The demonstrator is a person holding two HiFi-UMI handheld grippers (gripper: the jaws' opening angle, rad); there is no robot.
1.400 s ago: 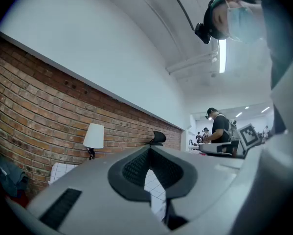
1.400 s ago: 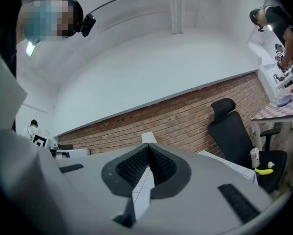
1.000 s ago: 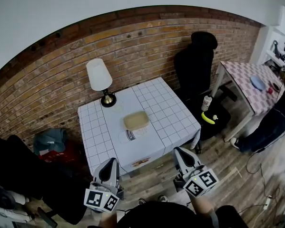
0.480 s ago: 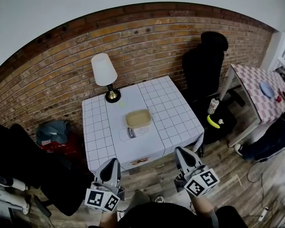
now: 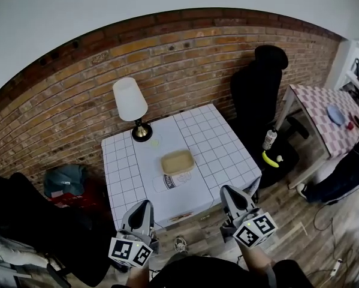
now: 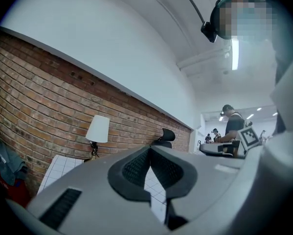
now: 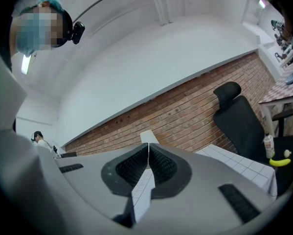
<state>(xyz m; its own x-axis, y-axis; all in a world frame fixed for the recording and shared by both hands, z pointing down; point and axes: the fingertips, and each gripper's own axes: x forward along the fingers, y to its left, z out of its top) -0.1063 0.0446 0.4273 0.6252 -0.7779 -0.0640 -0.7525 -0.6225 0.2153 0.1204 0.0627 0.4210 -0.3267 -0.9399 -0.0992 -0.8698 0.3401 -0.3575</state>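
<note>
Both grippers are held in the air in front of a small table with a white grid cloth, touching nothing. My left gripper hangs off the table's near left corner, its jaws shut and empty, as the left gripper view also shows. My right gripper is off the near right corner, likewise shut and empty. On the cloth lie a tan shallow tray and a round printed item just in front of it. A white-shaded lamp stands at the back left corner.
A brick wall runs behind the table. A black office chair stands to the right, with a banana and a bottle on its seat. Further right is a checkered table. Bags lie on the floor at left.
The table sits slightly closer and more central in the head view. Both gripper views now take in more of the table and chair. Both grippers stay shut and empty.
</note>
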